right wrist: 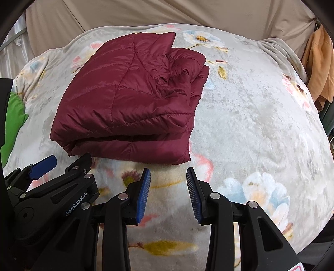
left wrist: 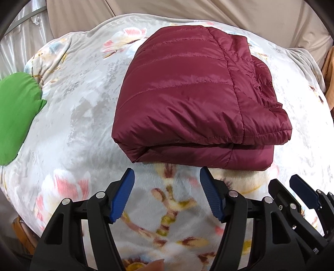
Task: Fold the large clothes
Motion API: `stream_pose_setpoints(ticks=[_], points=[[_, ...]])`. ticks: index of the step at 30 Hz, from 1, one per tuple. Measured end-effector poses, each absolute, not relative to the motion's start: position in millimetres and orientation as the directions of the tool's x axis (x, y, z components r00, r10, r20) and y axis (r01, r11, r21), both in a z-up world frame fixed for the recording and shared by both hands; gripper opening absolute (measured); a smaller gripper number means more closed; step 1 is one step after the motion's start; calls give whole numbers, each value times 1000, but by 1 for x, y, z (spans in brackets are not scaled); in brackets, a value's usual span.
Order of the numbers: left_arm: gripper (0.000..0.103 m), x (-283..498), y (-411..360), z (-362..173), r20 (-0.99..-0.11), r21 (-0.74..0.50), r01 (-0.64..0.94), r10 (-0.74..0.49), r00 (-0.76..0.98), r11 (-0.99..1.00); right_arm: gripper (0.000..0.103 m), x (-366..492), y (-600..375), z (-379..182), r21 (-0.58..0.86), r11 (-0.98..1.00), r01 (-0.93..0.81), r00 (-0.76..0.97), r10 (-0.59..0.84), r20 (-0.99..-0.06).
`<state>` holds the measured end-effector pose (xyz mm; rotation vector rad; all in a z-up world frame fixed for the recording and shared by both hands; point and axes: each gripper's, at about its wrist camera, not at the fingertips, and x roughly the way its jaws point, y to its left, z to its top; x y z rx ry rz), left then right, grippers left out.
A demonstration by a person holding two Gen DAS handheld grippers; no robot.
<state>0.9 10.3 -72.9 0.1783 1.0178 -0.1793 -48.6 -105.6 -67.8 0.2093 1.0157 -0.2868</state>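
A maroon quilted jacket (left wrist: 187, 100) lies folded into a thick rectangle on the floral blanket (left wrist: 83, 125); the right wrist view shows the same jacket (right wrist: 129, 108) left of centre. My left gripper (left wrist: 167, 177) hovers just in front of the jacket's near edge, its blue pads apart with only blanket between them. My right gripper (right wrist: 168, 177) sits beside it, near the jacket's near right corner, jaws parted and empty. The right gripper's fingers (left wrist: 300, 191) show at the lower right of the left wrist view; the left gripper's fingers (right wrist: 43, 164) show at the lower left of the right wrist view.
A green garment (left wrist: 16, 116) lies at the blanket's left edge. An orange cloth (right wrist: 319, 70) hangs at the far right. Beige fabric (right wrist: 146, 14) hangs behind the bed. Bare blanket (right wrist: 250, 125) stretches to the right of the jacket.
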Motion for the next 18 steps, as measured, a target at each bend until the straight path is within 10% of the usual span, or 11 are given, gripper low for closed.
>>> stream_pose_setpoints(ticks=[18], points=[[62,4,10,-72,-858,67,238,-66,510,969,37,-48,-105,-70,44,940,337,497,-138,-857]])
